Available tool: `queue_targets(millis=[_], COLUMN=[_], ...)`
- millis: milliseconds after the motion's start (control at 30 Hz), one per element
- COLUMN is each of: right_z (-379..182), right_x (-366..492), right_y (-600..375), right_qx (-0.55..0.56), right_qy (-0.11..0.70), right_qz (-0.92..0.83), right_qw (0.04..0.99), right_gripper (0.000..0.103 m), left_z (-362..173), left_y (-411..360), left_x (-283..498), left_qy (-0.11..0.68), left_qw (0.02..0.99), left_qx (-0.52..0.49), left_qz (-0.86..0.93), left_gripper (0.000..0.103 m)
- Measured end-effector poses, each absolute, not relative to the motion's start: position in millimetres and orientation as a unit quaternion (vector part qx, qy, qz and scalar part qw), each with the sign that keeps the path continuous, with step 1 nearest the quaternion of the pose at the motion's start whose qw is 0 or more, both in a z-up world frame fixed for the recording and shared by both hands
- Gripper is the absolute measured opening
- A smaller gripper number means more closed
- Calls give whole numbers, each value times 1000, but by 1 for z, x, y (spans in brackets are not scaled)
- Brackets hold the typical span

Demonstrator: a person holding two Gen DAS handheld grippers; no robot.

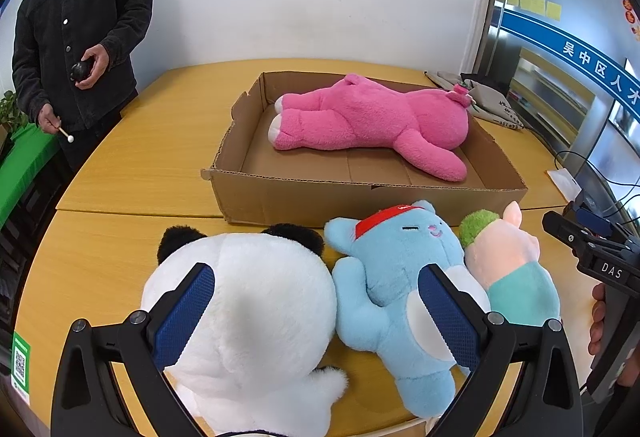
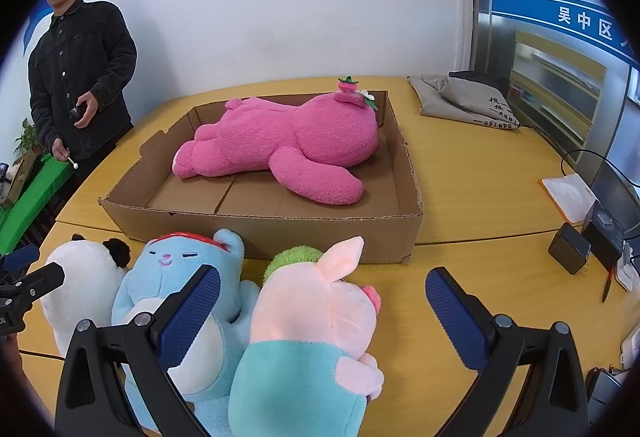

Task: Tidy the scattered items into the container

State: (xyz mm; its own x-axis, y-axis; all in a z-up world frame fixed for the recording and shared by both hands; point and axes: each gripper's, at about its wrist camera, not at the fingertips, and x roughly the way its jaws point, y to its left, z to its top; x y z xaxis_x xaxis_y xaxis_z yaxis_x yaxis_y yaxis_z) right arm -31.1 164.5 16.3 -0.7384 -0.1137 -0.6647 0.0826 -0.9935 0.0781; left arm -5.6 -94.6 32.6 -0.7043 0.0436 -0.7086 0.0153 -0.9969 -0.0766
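One shallow brown cardboard box (image 2: 256,237) sits on the yellow wooden table (image 2: 460,197), and one large pink fleece plush bear (image 2: 288,145) lies on its side inside it. Three soft toys lie in a row on the table just in front of the box, touching one another: one white plush panda with black ears (image 1: 248,301), one light blue plush bear with a red headband (image 1: 396,269), and one pale pink plush pig in teal clothes with a green tuft (image 2: 316,321). The left gripper (image 1: 316,309) hangs wide apart over the panda and the blue bear, gripping nothing. The right gripper (image 2: 323,301) is spread open around the pig, clamping nothing. One man in a dark jacket (image 2: 80,77) stands beside the table.
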Motion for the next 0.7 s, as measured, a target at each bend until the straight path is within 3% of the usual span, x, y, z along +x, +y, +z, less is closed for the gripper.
queue_targets(millis=[700], right_z=[22], right_x=[-25], right_y=[147], right_qx=[357], right_qy=[-17], right_qz=[-930], right_qw=[88], right_gripper=[103], left_z=[32], left_y=[-140], left_x=[0], left_qy=[-68], left_qw=[-3], left_qx=[-386], left_qz=[920], left_gripper=[103])
